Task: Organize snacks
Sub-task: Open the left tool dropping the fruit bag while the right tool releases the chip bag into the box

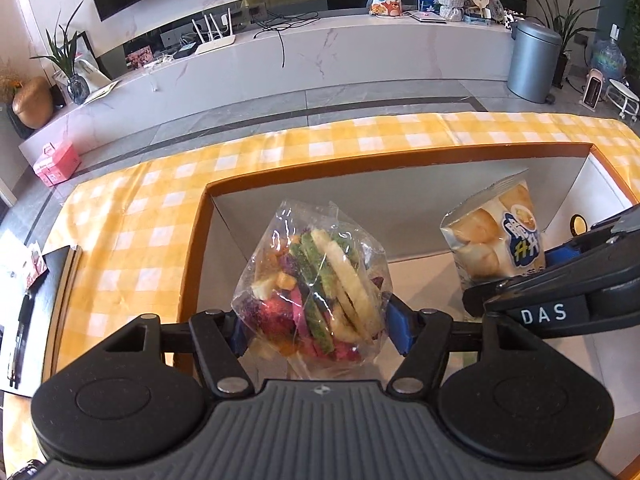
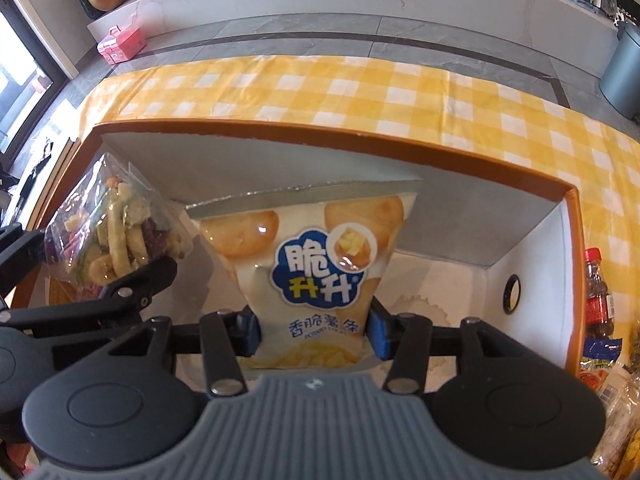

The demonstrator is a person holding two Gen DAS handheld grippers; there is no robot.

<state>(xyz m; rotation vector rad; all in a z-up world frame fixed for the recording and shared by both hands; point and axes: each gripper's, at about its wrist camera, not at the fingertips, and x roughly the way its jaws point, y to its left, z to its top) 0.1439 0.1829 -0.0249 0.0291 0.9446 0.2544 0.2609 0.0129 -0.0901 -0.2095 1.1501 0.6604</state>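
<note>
Orange-rimmed box (image 2: pixel 360 136) on the checked-cloth desk (image 2: pixel 400 88), white inside, holding two snack packs: a clear bag of mixed vegetable crisps (image 1: pixel 316 292) toward its left wall and a cream potato-stick bag (image 2: pixel 320 272) near its middle, both upright. Left gripper (image 1: pixel 320 330) fingers grip the clear bag; right gripper (image 2: pixel 316 334) fingers grip the cream bag. Bare box floor lies toward the right wall; more packets (image 2: pixel 600 320) lie outside the box's right edge.

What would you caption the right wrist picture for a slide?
Right gripper lowering a potato-stick bag into an orange-rimmed box, beside a veggie-chip bag.
</note>
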